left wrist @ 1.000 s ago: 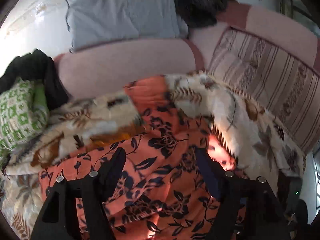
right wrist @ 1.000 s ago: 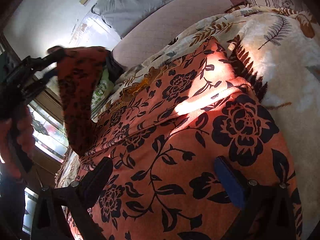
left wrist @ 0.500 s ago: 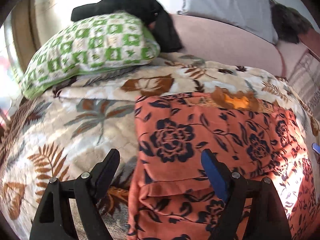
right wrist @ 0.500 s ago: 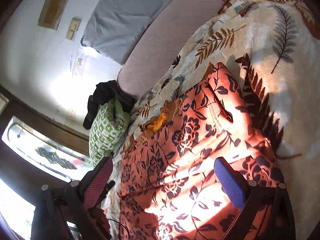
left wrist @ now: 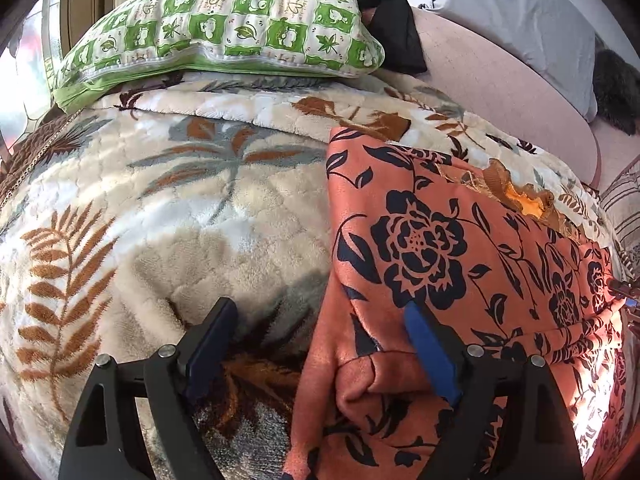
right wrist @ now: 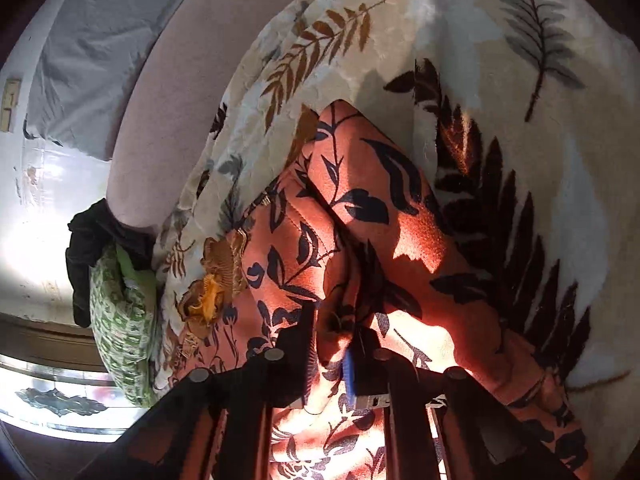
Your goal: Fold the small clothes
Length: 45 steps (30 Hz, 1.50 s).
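An orange garment with dark flowers [left wrist: 460, 264] lies folded on a leaf-patterned blanket [left wrist: 168, 208]. My left gripper [left wrist: 320, 332] hangs open over the garment's left edge. Its right finger [left wrist: 430, 354] rests above the cloth, near a rolled hem; its left finger [left wrist: 210, 346] is over the blanket. In the right wrist view my right gripper [right wrist: 334, 332] is shut, pinching a raised fold of the same garment [right wrist: 372, 208]. An orange ruffle trim [right wrist: 212, 292] shows at the garment's far edge.
A green checked pillow [left wrist: 224, 24] with a black cloth [left wrist: 384, 4] on it lies at the blanket's far end. Behind are a pink cushioned back [left wrist: 500, 80] and a grey pillow [left wrist: 532, 12]. A bright window [right wrist: 60, 404] is at the left.
The left gripper let go of the lifted orange flap, swung over and sank to the garment's left edge. The right gripper moved along the garment and closed on a fold of it.
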{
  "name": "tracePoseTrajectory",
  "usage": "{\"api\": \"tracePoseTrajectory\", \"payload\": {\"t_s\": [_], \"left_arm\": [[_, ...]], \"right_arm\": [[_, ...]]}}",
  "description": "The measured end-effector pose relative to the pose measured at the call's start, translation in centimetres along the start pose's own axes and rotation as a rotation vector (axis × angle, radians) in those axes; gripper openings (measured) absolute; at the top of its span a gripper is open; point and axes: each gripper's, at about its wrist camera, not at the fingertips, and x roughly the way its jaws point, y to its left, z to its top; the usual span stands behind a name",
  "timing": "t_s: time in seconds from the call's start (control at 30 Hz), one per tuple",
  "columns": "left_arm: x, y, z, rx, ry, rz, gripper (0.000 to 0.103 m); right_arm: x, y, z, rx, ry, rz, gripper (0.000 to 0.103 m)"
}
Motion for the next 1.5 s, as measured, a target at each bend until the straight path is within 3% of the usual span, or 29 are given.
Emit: {"api": "tracePoseTrajectory", "payload": {"t_s": [0.13,0.2,0.3,0.33,0.37,0.4,0.43,0.47,0.53,0.57,0.67,0.73,0.77,0.83,0.87,0.93,0.97,1.07,1.17,1.3,1.5], "left_arm": [[0.0,0.0,0.4,0.003,0.005,0.003,0.086],[-0.3,-0.1,0.6,0.004,0.016,0.020,0.086],[-2.2,-0.4,1.1,-0.013,-0.012,0.041,0.086],[-3.2,-0.7,1.4,-0.003,-0.041,0.029,0.086],[-4.1,-1.0,1.7,0.017,-0.068,0.025,0.086],[-4.8,-1.6,2.1,0.046,-0.092,0.027,0.086],[-5.4,-2.2,2.4,0.073,-0.114,0.023,0.086],[-5.7,-2.9,2.6,0.102,-0.135,0.016,0.086],[-5.1,-4.2,2.6,0.171,-0.139,0.023,0.086],[-4.1,-4.7,2.5,0.204,-0.105,0.040,0.086],[1.1,-5.0,1.0,0.266,0.094,0.115,0.088],[1.1,-3.5,0.5,0.184,0.047,0.070,0.096],[1.4,-2.9,0.6,0.153,0.066,0.054,0.099],[1.4,-2.5,0.7,0.144,0.065,0.032,0.099],[1.4,-2.7,0.6,0.155,0.063,0.041,0.099],[1.6,-2.7,0.7,0.152,0.063,0.041,0.100],[1.6,-2.5,0.7,0.143,0.062,0.032,0.101],[1.1,-2.0,0.7,0.121,0.069,0.020,0.101],[-1.6,-0.3,-0.1,0.039,0.057,0.025,0.101],[-7.6,2.9,-2.9,-0.027,0.010,0.006,0.100],[-15.5,5.7,-10.8,-0.043,0.042,-0.139,0.100]], "right_arm": [[-5.0,3.4,-2.3,-0.229,-0.139,-0.027,0.008],[-5.8,3.3,-3.7,-0.297,-0.170,-0.079,0.008],[-2.7,-1.0,-4.1,-0.255,-0.072,-0.161,0.017],[-2.1,-2.8,-4.0,-0.215,-0.043,-0.133,0.021],[-2.7,-3.6,-4.1,-0.201,-0.072,-0.079,0.021],[-3.6,-3.8,-4.1,-0.211,-0.095,-0.078,0.024],[-4.5,-3.4,-4.1,-0.233,-0.116,-0.088,0.042],[-5.4,-3.0,-4.1,-0.257,-0.131,-0.065,0.072],[-7.7,-1.5,-4.3,-0.300,-0.202,-0.062,0.082],[-8.6,-0.8,-4.1,-0.322,-0.232,-0.059,0.082],[-9.8,1.6,-3.0,-0.349,-0.227,0.076,0.082],[-7.6,3.2,-1.9,-0.373,-0.122,0.157,0.082],[-5.9,3.2,-1.1,-0.366,-0.068,0.178,0.082],[-1.1,2.3,0.8,-0.312,0.038,0.126,0.082],[0.7,1.0,1.6,-0.273,0.047,0.069,0.081],[1.7,-0.6,2.8,-0.205,0.020,0.160,0.081],[1.3,-0.1,2.6,-0.211,0.011,0.146,0.081],[-0.7,1.9,0.7,-0.324,-0.022,0.056,0.082],[-4.5,1.5,-2.3,-0.386,-0.043,0.085,0.083],[-9.9,-1.7,-7.3,-0.428,-0.061,0.088,0.083],[-16.8,-8.9,-14.4,-0.403,-0.036,0.051,0.083]]}}
